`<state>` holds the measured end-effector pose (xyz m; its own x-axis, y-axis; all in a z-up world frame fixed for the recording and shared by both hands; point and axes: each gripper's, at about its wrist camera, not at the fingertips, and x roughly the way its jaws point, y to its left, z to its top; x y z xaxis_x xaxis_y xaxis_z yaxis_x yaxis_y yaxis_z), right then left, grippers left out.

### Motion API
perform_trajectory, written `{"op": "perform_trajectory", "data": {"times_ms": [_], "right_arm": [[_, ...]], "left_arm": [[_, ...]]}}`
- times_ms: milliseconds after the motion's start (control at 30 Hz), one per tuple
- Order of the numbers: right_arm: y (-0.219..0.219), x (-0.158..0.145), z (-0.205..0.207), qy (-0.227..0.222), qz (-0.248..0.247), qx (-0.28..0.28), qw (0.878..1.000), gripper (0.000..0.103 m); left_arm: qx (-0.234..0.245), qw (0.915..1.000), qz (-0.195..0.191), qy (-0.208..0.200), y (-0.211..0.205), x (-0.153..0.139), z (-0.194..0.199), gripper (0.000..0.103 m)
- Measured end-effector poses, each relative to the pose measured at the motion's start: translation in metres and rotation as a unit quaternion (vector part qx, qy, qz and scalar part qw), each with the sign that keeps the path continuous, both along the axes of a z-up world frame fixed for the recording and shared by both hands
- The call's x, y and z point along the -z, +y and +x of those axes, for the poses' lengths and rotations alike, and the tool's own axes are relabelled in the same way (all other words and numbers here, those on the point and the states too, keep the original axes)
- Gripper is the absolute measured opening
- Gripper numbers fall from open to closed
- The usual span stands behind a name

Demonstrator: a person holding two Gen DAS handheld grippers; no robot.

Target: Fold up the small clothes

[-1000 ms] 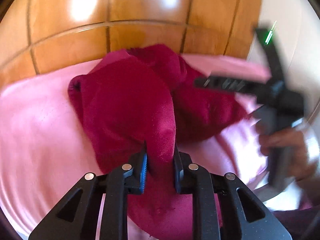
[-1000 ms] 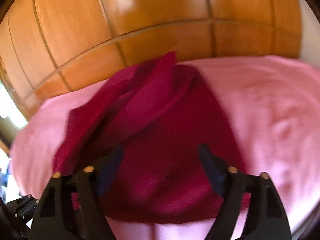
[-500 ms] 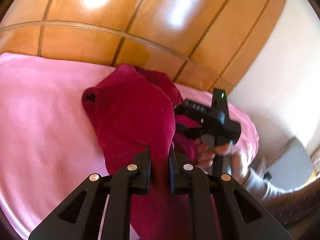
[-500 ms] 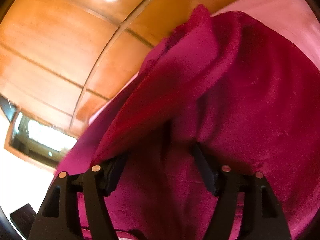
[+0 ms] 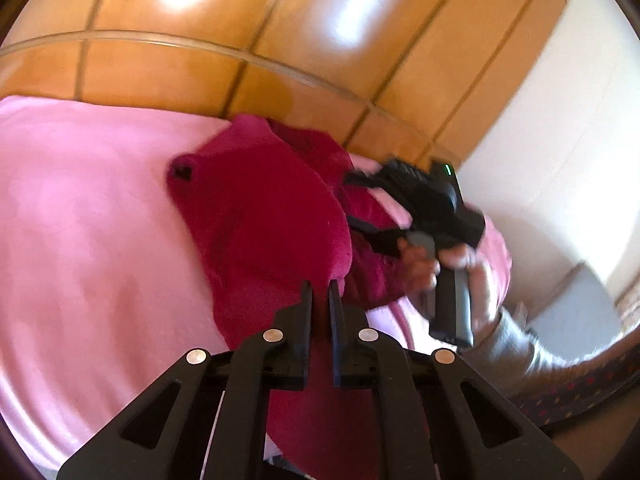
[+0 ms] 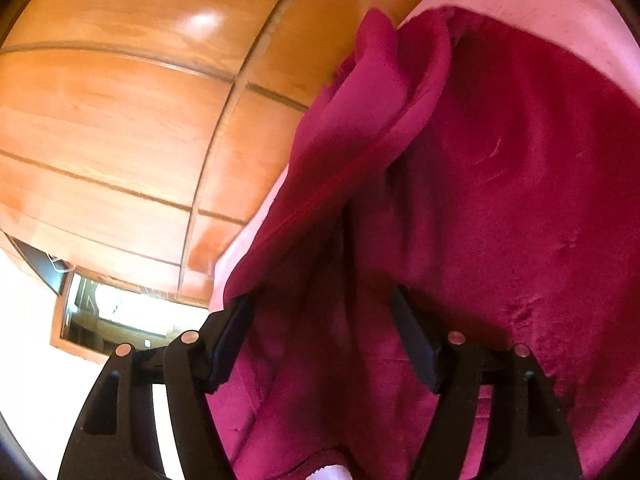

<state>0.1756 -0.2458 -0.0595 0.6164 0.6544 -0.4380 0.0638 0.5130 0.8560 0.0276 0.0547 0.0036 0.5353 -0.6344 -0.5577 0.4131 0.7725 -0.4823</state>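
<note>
A dark red fleece garment (image 5: pixel 260 220) lies crumpled on a pink sheet (image 5: pixel 80 220). My left gripper (image 5: pixel 320 286) is shut on a fold at its near edge and holds that fold raised off the sheet. To the right, a hand (image 5: pixel 440 264) holds my right gripper (image 5: pixel 356 200) against the garment's right side. In the right wrist view the garment (image 6: pixel 500 160) fills the frame. A fold hangs between the wide jaws of the right gripper (image 6: pixel 322 296). These jaws are opening and the pads do not press on the cloth.
Glossy wooden panels (image 5: pixel 280 40) rise right behind the bed. A white wall (image 5: pixel 560 120) and a grey box (image 5: pixel 580 312) stand to the right. A grey sleeve (image 5: pixel 516 344) reaches in from the lower right. A framed glass pane (image 6: pixel 112 312) shows at the right wrist view's lower left.
My left jaws have closed tight on the fold and lifted it. The right gripper has rolled and pushed deeper into the garment, with its jaws slightly wider.
</note>
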Motion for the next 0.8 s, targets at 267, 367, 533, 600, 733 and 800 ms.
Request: {"op": "perform_trajectory", "data": {"times_ms": [267, 367, 533, 600, 733, 800], "right_arm": [[0.012, -0.002, 0.005, -0.012, 0.013, -0.037, 0.999, 0.075], [0.038, -0.008, 0.014, -0.021, -0.044, -0.065, 0.997, 0.065], [0.047, -0.027, 0.022, -0.057, -0.143, -0.084, 0.984, 0.009], [0.031, -0.048, 0.017, -0.090, -0.191, -0.069, 0.975, 0.008], [-0.028, -0.087, 0.014, -0.132, -0.326, -0.004, 0.936, 0.007], [-0.069, -0.101, 0.020, -0.126, -0.391, 0.045, 0.911, 0.007]], "left_arm": [[-0.050, 0.9984, 0.001, -0.028, 0.032, -0.020, 0.006, 0.006], [-0.082, 0.9959, 0.010, -0.038, 0.048, -0.027, 0.015, 0.006], [-0.172, 0.9841, 0.020, -0.042, 0.097, -0.038, 0.048, 0.006], [-0.224, 0.9733, 0.037, -0.034, 0.121, -0.038, 0.070, 0.006], [-0.318, 0.9446, 0.082, -0.003, 0.170, -0.030, 0.118, 0.006], [-0.346, 0.9323, 0.104, 0.013, 0.190, -0.025, 0.137, 0.006]]}}
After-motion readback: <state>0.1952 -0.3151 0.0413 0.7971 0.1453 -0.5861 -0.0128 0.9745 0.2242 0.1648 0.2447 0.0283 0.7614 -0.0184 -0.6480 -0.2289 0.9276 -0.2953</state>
